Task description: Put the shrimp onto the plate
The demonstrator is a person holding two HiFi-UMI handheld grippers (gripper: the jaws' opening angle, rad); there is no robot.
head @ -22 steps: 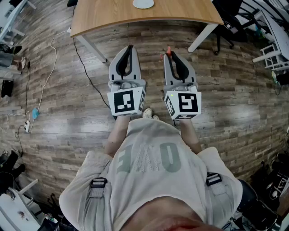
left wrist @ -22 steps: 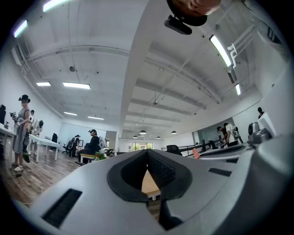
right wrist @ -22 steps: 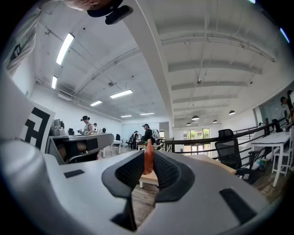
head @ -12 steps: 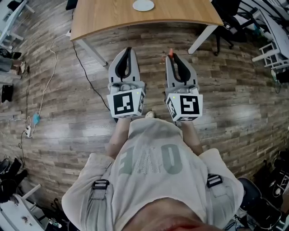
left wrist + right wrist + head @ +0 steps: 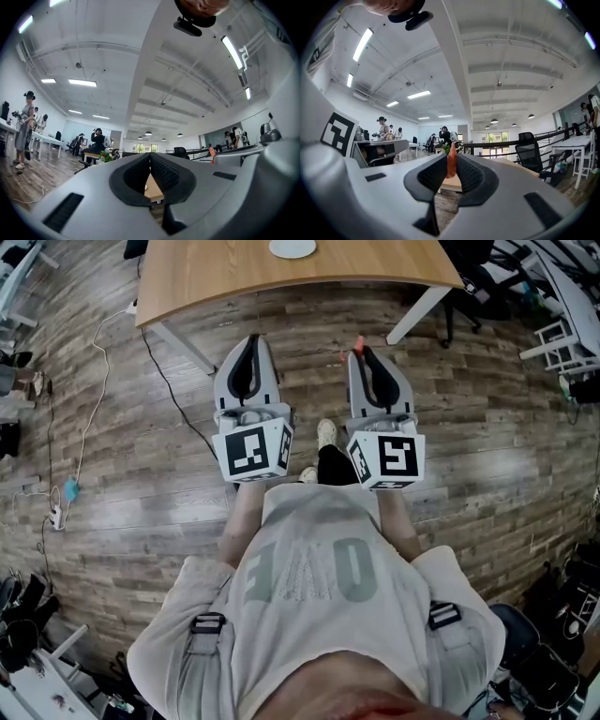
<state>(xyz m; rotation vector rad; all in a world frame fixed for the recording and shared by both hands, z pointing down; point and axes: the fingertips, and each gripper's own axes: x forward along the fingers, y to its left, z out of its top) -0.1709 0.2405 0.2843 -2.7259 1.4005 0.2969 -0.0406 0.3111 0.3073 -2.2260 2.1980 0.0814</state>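
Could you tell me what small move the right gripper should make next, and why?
Probably carry the right gripper forward toward the table: it is shut on the shrimp, while the plate lies on the table ahead, beyond its jaws.

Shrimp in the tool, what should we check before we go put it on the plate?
1. Shrimp pinched in right tool: ok.
2. Left tool shut, empty: ok.
3. Plate seen on table: ok.
4. Shrimp above plate: not ok, both tools are over the floor, short of the table.
5. Whole plate free: cannot tell, its far part is cut off.
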